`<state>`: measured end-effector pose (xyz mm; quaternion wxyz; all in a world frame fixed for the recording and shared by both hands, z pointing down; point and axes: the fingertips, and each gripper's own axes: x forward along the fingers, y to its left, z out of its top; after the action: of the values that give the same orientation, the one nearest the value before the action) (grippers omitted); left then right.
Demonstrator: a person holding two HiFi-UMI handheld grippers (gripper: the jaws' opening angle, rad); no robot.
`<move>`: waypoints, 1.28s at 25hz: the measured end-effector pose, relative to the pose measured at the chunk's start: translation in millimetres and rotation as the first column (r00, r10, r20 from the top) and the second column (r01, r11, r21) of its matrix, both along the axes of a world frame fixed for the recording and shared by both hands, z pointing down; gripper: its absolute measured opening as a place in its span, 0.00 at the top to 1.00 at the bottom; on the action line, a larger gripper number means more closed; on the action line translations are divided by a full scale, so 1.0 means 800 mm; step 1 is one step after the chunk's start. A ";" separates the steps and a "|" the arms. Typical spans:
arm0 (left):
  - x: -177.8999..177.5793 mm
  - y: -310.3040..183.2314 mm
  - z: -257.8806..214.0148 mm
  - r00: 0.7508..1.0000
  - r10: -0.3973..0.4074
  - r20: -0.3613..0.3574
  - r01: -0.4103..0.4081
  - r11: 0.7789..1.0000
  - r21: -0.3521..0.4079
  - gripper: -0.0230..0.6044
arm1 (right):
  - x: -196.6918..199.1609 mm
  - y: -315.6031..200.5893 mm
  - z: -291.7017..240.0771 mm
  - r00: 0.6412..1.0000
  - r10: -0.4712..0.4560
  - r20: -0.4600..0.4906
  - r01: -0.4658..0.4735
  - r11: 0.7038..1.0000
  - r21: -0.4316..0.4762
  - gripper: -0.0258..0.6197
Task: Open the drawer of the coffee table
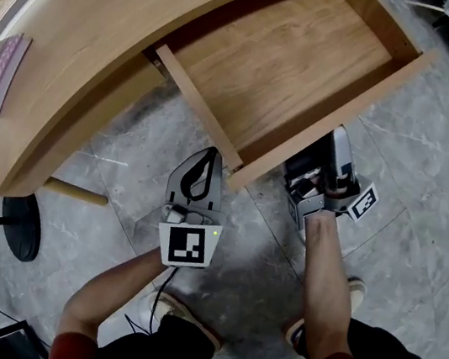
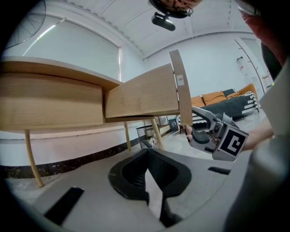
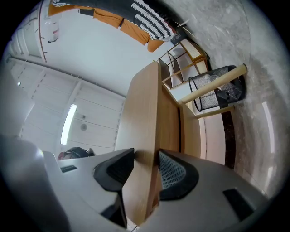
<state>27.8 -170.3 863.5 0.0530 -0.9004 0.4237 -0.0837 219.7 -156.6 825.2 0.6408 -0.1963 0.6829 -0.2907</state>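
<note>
Drawer (image 1: pixel 286 65) stands pulled well out of the desk (image 1: pixel 101 51), opening toward the person, long axis running lower left to upper right in the head view. Right tool (image 3: pixel 145 165) clamps its front panel (image 1: pixel 347 110) from below; any further pull should run straight, without twisting. Left tool (image 1: pixel 210 155), closed and empty, hovers beside the corner

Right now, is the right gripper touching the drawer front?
Touching. The right gripper view shows the right gripper clamped on the drawer front, jaws against both faces.
</note>
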 end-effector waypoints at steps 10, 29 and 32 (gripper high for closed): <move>0.003 -0.004 0.012 1.000 0.003 0.007 -0.003 1.000 -0.017 0.95 | -0.006 -0.002 0.028 0.985 0.034 -0.169 -0.050 0.994 -0.094 0.70; 0.001 -0.009 0.038 0.999 0.003 0.046 -0.002 1.000 -0.027 0.95 | -0.054 -0.007 0.135 -0.024 0.057 -0.998 -0.647 0.761 0.059 0.73; 0.000 -0.007 0.043 0.998 0.008 0.058 -0.006 0.999 -0.034 0.95 | -0.052 -0.003 0.143 -0.098 0.042 -0.994 -0.660 0.745 0.097 0.74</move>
<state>27.6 -176.1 897.9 0.0503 -0.8998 0.4174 -0.1167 178.0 -159.3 939.3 -0.0272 -0.6577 0.7524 -0.0249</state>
